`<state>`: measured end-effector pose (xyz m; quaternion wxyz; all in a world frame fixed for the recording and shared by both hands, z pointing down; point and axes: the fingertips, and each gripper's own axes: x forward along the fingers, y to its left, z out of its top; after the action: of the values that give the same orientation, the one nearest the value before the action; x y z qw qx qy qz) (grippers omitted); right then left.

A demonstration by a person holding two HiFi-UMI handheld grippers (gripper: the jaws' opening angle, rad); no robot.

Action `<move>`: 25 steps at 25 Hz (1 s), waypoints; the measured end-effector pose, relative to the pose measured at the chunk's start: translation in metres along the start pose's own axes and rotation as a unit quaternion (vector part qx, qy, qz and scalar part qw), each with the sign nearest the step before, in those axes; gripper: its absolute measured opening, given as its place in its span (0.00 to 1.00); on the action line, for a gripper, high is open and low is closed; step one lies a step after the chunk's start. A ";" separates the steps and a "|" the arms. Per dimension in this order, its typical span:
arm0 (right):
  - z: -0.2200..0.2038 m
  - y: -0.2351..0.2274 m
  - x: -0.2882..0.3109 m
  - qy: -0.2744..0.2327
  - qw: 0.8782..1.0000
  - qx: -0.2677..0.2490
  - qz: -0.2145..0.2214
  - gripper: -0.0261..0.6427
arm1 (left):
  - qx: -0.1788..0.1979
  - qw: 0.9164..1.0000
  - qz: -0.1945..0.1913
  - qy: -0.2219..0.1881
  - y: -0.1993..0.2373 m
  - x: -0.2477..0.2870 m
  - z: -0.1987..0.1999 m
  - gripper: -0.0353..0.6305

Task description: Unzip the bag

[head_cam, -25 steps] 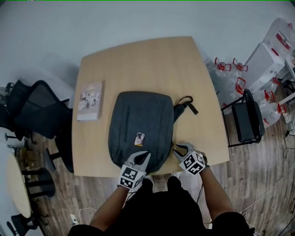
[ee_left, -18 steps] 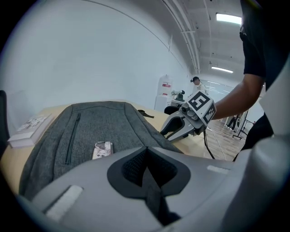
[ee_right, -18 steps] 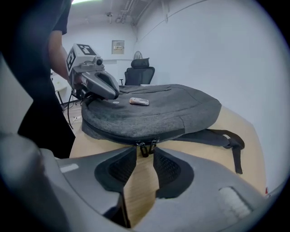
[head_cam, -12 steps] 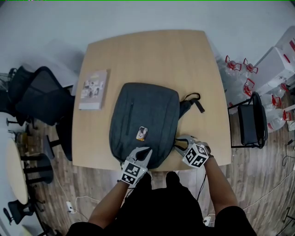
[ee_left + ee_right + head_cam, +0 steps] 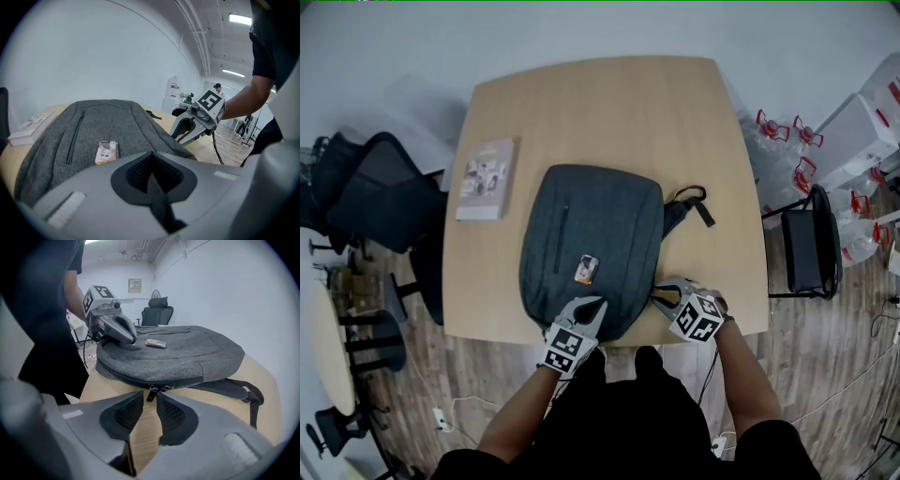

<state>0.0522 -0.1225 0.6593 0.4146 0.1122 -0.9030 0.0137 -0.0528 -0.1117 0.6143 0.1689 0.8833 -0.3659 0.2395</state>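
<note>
- At the left of the head view, the book (image 5: 484, 178) lies on the worktop (image 5: 609, 103) just beside the bag (image 5: 591, 234); a hard tug that skids the bag that way could shove the book along
- Your left tongs (image 5: 596, 307) are clenched with nothing visible between them, their tip resting on the bag's near end at lower centre; that is a press and not a grip, so I judge the bag may slide or lift once the zip is pulled
- The bag lies flat in the middle of the worktop with its zip closed and its near end close to the worktop's near edge; a pull towards you could drag it over
- The small card (image 5: 586, 270) sits on top of the bag; I cannot tell whether it is fixed, and if it is loose a jolt may send it off
- The zip pulls (image 5: 159, 388) sit together on the side seam, at the centre of the right gripper view
- Your right tongs (image 5: 149, 393) are released, jaws apart though they have just been closing, with one pull hanging in the mouth of the gap and the pads not yet pressing on it; close too early and you nip only its end, which may slip out, or you catch both pulls and jam the zip
- The strap (image 5: 692, 204) trails off the bag's right side, where a sweeping tong could snag it
</note>
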 end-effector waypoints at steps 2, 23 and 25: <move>-0.001 0.002 0.001 0.001 1.000 0.000 0.000 0.17 | -0.001 1.000 -0.002 0.000 -0.001 0.000 0.000 0.08; 0.005 -0.002 -0.001 -0.033 0.999 0.033 0.018 0.16 | -0.001 1.000 -0.002 0.008 -0.001 0.003 -0.005 0.08; 0.005 -0.002 -0.001 -0.035 0.999 0.034 0.019 0.15 | -0.002 1.000 -0.002 0.009 -0.001 0.003 -0.005 0.08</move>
<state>0.0495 -0.1249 0.6554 0.3780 0.1096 -0.9180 0.0485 -0.0513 -0.1101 0.6205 0.1742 0.8817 -0.3626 0.2467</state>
